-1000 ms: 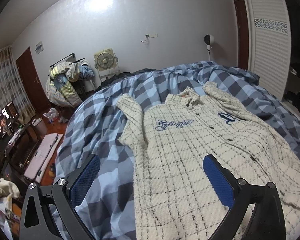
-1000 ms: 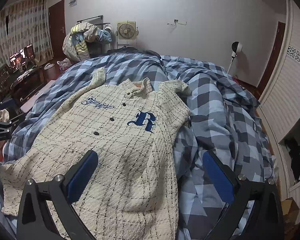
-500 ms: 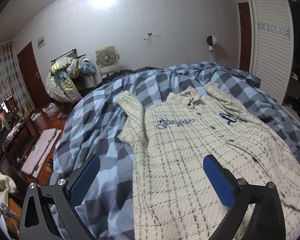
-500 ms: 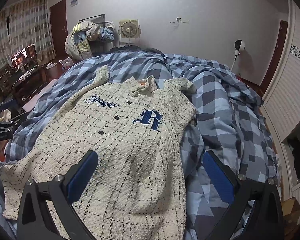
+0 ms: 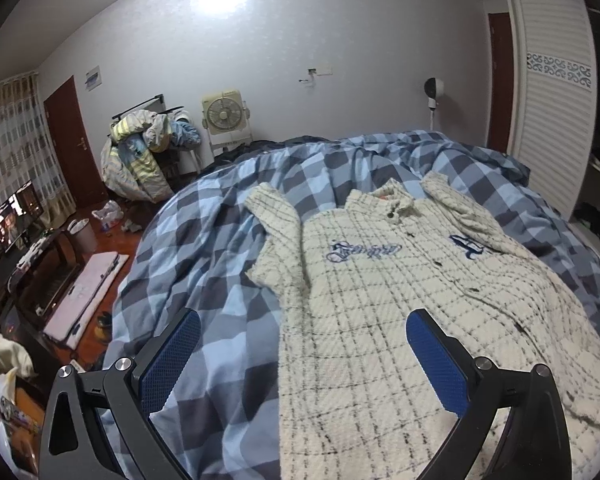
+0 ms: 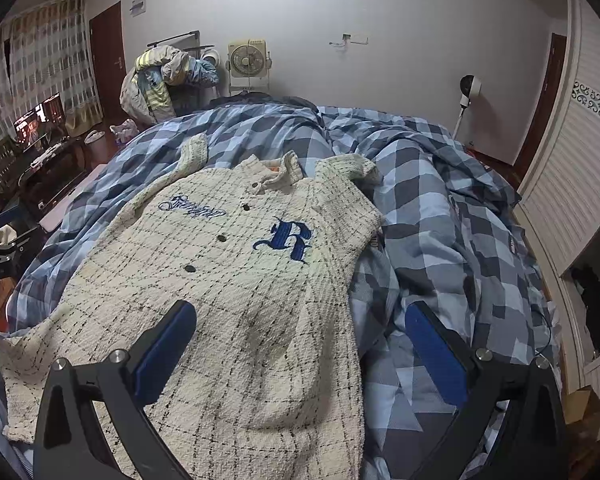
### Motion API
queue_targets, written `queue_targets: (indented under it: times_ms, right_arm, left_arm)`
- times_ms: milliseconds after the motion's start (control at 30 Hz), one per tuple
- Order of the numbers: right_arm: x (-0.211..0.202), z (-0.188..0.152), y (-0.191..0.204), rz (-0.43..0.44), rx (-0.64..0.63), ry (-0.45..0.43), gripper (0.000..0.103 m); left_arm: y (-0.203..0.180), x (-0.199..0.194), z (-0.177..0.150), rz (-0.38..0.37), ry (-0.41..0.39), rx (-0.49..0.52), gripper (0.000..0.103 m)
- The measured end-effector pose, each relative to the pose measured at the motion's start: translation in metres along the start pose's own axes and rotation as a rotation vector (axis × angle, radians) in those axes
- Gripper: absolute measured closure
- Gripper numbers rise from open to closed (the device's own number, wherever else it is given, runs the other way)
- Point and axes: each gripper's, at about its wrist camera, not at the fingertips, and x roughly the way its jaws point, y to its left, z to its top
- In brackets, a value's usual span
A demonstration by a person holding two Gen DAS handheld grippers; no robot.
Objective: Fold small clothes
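Note:
A cream checked button-up shirt (image 5: 400,300) with blue embroidery lies front up and spread flat on the blue checked duvet (image 5: 204,248); it also shows in the right wrist view (image 6: 228,292), collar toward the far wall. My left gripper (image 5: 302,344) is open and empty, held above the shirt's left side edge. My right gripper (image 6: 300,340) is open and empty above the shirt's right side edge, near the duvet (image 6: 452,220). Neither gripper touches the cloth.
A heap of clothes on a rack (image 5: 148,156) and a box fan (image 5: 224,114) stand by the far wall. A lit screen and low furniture (image 5: 16,220) are left of the bed. A louvred wardrobe (image 5: 548,92) is at the right.
Both grippers have drifted slightly, so the shirt sits a little further right in each view. Both stay open and the shirt has not moved.

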Motion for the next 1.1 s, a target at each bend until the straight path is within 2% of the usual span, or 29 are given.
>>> queue_targets:
  times_ms: [267, 367, 467, 633, 733, 900, 1100]
  right_arm:
    - [-0.001, 0.023, -0.021, -0.002, 0.018, -0.028, 0.001]
    - [0.009, 0.040, -0.032, 0.007, 0.018, -0.015, 0.001]
    - [0.029, 0.063, -0.040, -0.038, 0.018, 0.008, 0.001]
    - [0.092, 0.100, -0.056, -0.079, 0.048, 0.103, 0.001]
    - [0.137, 0.114, -0.060, -0.091, 0.067, 0.181, 0.001]
    - [0.207, 0.131, -0.048, -0.191, 0.024, 0.287, 0.001]
    - [0.268, 0.146, -0.029, -0.179, 0.067, 0.385, 0.001]
  left_arm:
    - [0.031, 0.005, 0.001, 0.020, 0.010, -0.072, 0.000]
    - [0.040, 0.012, -0.002, 0.010, 0.031, -0.100, 0.000]
    - [0.042, 0.020, -0.005, 0.012, 0.052, -0.106, 0.000]
    - [0.039, 0.034, -0.010, -0.003, 0.081, -0.094, 0.000]
    - [0.039, 0.043, -0.013, -0.043, 0.106, -0.110, 0.000]
    - [0.042, 0.050, -0.018, -0.055, 0.124, -0.130, 0.000]
    - [0.048, 0.053, -0.021, -0.046, 0.132, -0.136, 0.000]
